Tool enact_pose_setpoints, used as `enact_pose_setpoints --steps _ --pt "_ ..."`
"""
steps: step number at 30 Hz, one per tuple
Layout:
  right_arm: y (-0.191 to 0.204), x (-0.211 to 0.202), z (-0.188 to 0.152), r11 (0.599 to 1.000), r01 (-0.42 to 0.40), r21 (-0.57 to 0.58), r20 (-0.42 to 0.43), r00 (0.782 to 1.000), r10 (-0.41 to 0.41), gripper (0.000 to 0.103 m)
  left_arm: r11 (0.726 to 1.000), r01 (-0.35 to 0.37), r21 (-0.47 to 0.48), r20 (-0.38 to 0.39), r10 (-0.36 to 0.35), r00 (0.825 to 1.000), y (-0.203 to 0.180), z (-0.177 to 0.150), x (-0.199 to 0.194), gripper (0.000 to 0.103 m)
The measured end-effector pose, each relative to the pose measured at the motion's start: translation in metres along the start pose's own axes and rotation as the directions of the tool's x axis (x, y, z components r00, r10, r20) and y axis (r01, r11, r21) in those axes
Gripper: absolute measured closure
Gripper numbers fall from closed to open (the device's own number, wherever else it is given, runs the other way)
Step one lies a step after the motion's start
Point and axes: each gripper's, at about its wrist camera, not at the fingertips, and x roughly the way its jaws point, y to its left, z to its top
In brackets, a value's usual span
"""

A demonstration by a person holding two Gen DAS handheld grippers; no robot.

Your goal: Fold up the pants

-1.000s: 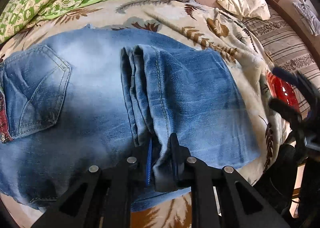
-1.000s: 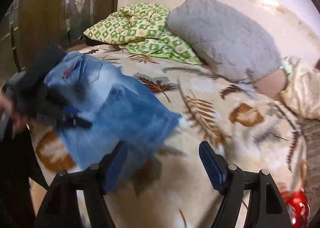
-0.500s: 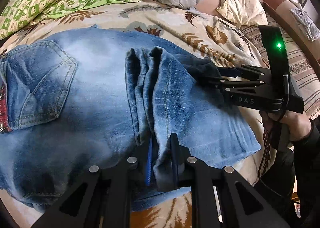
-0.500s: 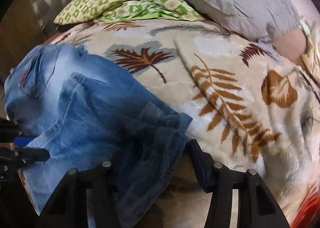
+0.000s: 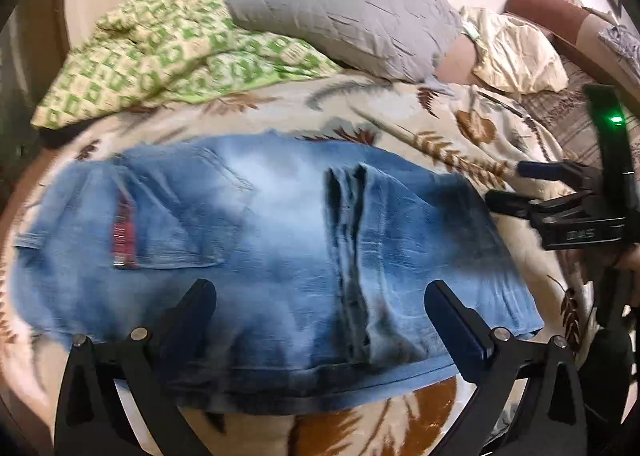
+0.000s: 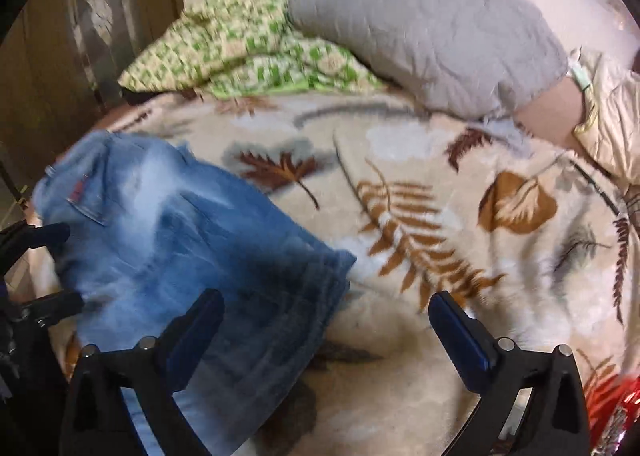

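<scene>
Light blue jeans [image 5: 280,248] lie folded flat on a leaf-patterned blanket [image 5: 440,127], back pocket and red label at the left, the leg hems lying across the middle. My left gripper [image 5: 320,320] is open and empty, just above the near edge of the jeans. My right gripper [image 6: 324,336] is open and empty, hovering over the right end of the jeans [image 6: 192,256]; it also shows in the left wrist view [image 5: 516,183] just off that end. The left gripper shows at the left edge of the right wrist view [image 6: 48,268].
A green checked quilt [image 5: 168,55] and a grey pillow [image 5: 344,7] lie at the back of the bed. A cream pillow [image 5: 516,51] and striped bedding are at the right. A red shiny object [image 6: 616,412] sits at the bed's right edge. A wooden wardrobe [image 6: 80,35] stands left.
My left gripper has let go of the jeans' folded hems, opened wide and pulled back. My right gripper has drawn back off the jeans' right end, still open.
</scene>
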Motion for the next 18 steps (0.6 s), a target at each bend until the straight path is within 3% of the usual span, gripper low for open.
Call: enact_pose_setpoints --steps 7,13,16,18 --pt "0.011 -0.029 0.028 0.999 -0.048 0.023 0.076 0.996 0.046 0.0 0.997 -0.069 -0.042 0.059 0.071 0.996 0.007 -0.005 -0.025 0.0" --pt "0.058 -0.032 0.072 0.991 -0.114 -0.071 0.08 0.99 0.12 0.0 0.979 -0.075 -0.191 0.086 0.093 0.992 0.048 -0.021 -0.044 0.0" --pt "0.09 -0.023 0.096 0.98 -0.157 -0.122 0.051 0.985 0.164 0.0 0.955 -0.062 -0.289 0.101 0.095 0.99 0.078 -0.036 -0.049 0.0" --pt "0.114 -0.018 0.112 0.971 -0.173 -0.165 0.034 0.983 0.181 0.0 0.893 -0.037 -0.448 0.123 0.103 0.987 0.116 -0.053 -0.052 0.0"
